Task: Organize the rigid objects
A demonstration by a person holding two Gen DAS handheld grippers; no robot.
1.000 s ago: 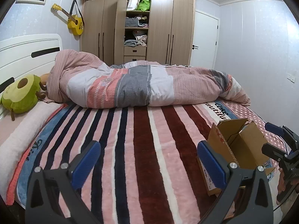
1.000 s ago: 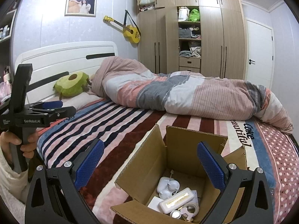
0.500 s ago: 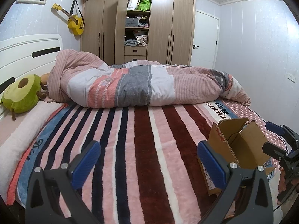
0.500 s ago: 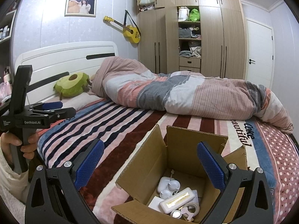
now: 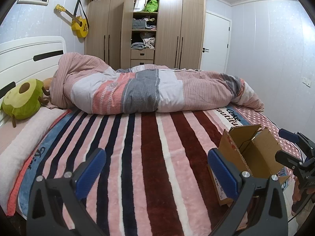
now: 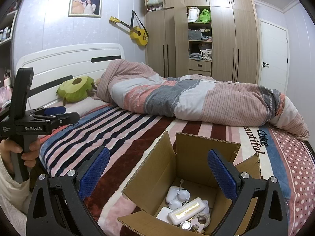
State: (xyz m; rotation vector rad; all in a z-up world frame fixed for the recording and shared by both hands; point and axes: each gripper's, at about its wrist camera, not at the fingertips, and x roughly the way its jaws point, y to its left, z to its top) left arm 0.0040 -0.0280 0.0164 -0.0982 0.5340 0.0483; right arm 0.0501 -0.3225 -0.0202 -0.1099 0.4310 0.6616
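Observation:
An open cardboard box [image 6: 189,157] stands on the striped bed near its front edge; it also shows in the left wrist view [image 5: 250,157]. Inside lie several small white rigid items [image 6: 186,206], among them a flat white case and a roll of tape. My right gripper [image 6: 158,174] is open and empty, just above the box's opening. My left gripper [image 5: 156,174] is open and empty over the striped blanket [image 5: 137,157], left of the box. It also shows in the right wrist view [image 6: 57,114], held in a hand.
A rolled pink and grey duvet [image 5: 157,90] lies across the bed's far side. A green avocado plush [image 5: 21,100] rests by the white headboard [image 5: 29,55]. A wardrobe [image 5: 145,23] and a door [image 5: 214,43] stand behind.

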